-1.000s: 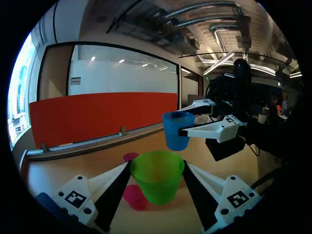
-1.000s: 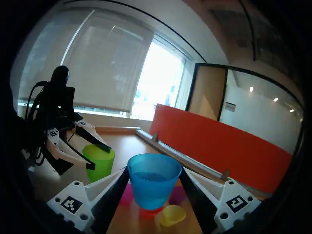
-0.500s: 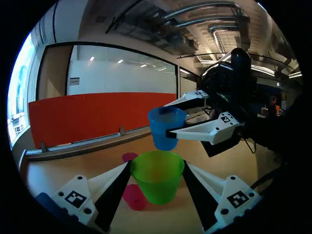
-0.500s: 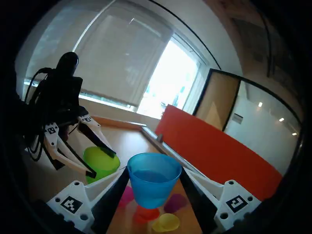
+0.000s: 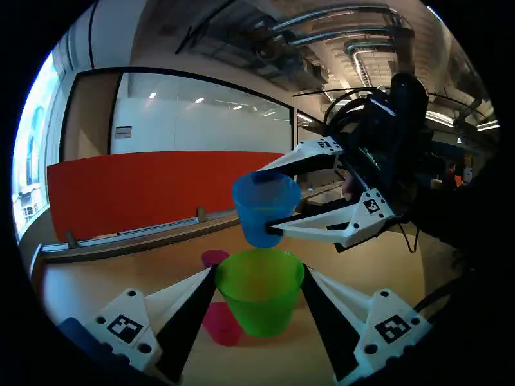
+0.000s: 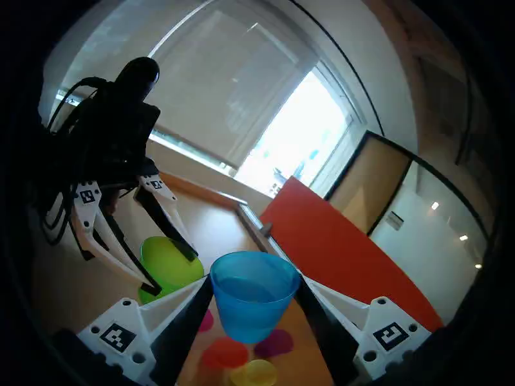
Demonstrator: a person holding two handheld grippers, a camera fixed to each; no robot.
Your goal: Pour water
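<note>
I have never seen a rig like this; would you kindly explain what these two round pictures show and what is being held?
There is no robot here: a person holds a two-finger gripper in each hand, and a fisheye camera rides on each. The left gripper view looks along the left gripper, shut on a green cup. The right gripper view looks along the right gripper, shut on a blue cup holding water. On the wooden table sit small coloured cups. Each camera also sees the other gripper farther off.

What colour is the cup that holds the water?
The cup is blue, clearest in the right gripper view.
</note>
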